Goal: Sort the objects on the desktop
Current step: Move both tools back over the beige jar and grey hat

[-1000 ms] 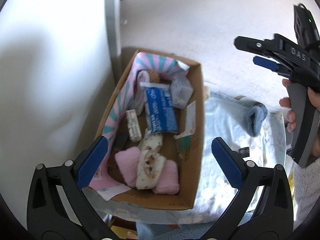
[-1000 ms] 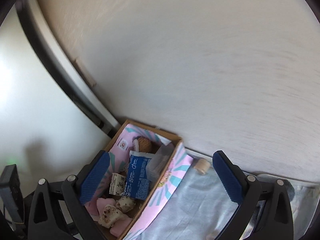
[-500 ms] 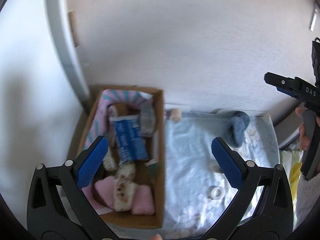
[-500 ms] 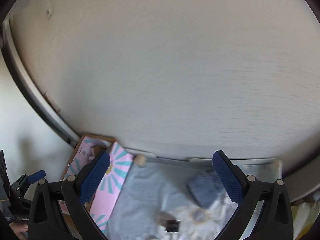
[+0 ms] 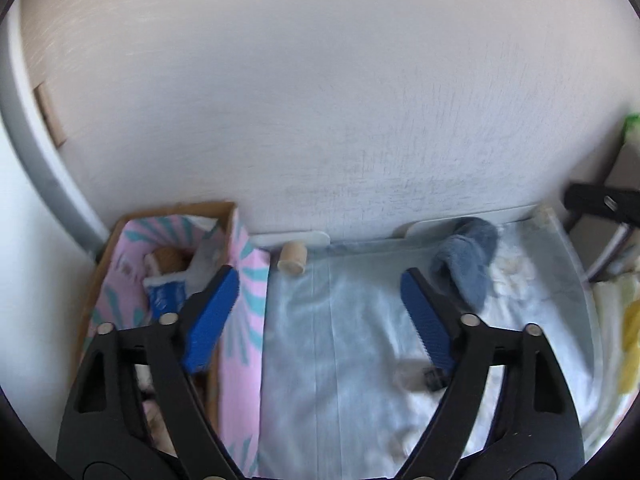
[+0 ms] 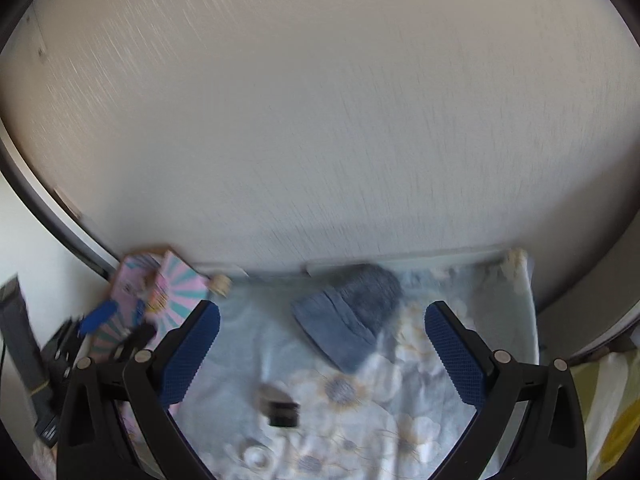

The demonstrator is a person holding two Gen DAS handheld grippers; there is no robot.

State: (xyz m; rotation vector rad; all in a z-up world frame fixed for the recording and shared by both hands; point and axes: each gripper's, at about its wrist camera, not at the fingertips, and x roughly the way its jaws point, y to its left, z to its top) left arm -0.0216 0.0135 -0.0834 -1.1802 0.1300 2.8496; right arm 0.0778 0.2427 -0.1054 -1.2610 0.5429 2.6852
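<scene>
The left gripper has just been narrowing, nothing between its pads; the right gripper stands apart, empty. From where I stand, the blue sock at mid-frame may snag the floral cloth. The small black cap lower down could skid.

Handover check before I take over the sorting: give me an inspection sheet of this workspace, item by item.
Surface: a pale blue cloth with a flower print on its right part covers the desk.
Job's things: a cardboard box lined in pink and teal, already holding items, stands at the left; a folded blue-grey cloth, a small cork-like cylinder by the wall, a small dark object and a small white ring lie loose.
Clutter: something yellow past the right edge.
Grippers: left gripper has just been closing, nothing between its pads; right gripper open, empty.
Cables: nothing seen.
Surroundings: pale wall behind the desk.
</scene>
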